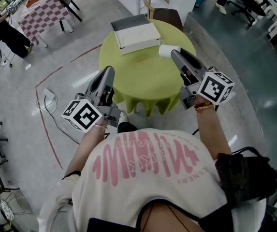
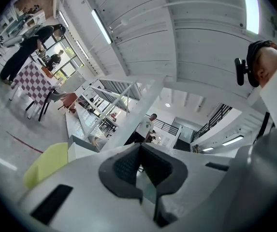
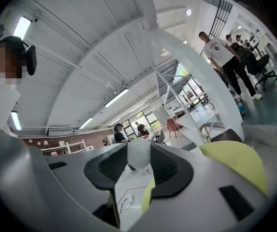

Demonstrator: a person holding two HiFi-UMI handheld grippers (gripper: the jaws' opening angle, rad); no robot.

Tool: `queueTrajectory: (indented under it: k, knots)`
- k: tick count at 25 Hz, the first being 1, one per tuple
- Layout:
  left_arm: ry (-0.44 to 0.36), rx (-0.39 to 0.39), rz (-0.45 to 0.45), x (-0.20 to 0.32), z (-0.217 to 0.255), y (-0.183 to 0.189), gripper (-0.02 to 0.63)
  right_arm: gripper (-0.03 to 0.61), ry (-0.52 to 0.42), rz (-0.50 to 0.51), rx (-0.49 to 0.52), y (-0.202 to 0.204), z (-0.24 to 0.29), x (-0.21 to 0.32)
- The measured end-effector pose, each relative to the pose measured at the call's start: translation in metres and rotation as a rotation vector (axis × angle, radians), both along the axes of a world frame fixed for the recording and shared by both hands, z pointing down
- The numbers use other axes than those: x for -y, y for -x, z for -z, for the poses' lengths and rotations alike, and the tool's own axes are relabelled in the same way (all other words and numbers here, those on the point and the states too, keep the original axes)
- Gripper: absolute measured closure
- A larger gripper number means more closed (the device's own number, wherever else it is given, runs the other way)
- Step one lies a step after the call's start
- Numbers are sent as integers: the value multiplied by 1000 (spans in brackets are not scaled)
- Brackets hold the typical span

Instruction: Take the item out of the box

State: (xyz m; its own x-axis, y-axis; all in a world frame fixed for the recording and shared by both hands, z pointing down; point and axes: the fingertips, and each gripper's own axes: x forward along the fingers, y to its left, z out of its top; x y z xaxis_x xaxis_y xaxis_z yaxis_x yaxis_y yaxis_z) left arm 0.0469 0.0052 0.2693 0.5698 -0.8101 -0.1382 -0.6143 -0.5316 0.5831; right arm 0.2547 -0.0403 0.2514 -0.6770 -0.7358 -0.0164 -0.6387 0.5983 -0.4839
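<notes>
Green-clothed, the round table (image 1: 148, 79) carries the box (image 1: 136, 34) at its far edge, white top facing up. The right gripper (image 1: 173, 52) reaches over the table's far right edge, and its jaws are clamped on the item (image 1: 166, 50), a small white rounded piece that sits outside the box, just beside its right corner. Between the dark pads (image 3: 169, 168) the item (image 3: 139, 153) stands upright. The left gripper (image 1: 110, 70) hangs at the near left edge, jaws pressed together with nothing between them.

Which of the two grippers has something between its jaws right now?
The right gripper: a small white item sits clamped between its pads. The left gripper has nothing between its jaws.
</notes>
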Motion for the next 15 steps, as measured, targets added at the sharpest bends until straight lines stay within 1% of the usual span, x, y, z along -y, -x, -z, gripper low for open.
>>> queueTrajectory:
  k: [4, 7, 10, 15]
  knots:
    - [0, -2, -7, 3, 3, 0, 606, 434, -10, 17, 23, 0, 6, -1]
    - [-2, -3, -10, 1, 1, -1, 606, 434, -11, 9, 53, -5, 8, -4]
    - [-2, -4, -18, 1, 2, -2, 606, 434, -22, 9, 49, -5, 12, -7]
    - [1, -8, -21, 3, 0, -3, 606, 434, -14, 3, 34, -4, 5, -6]
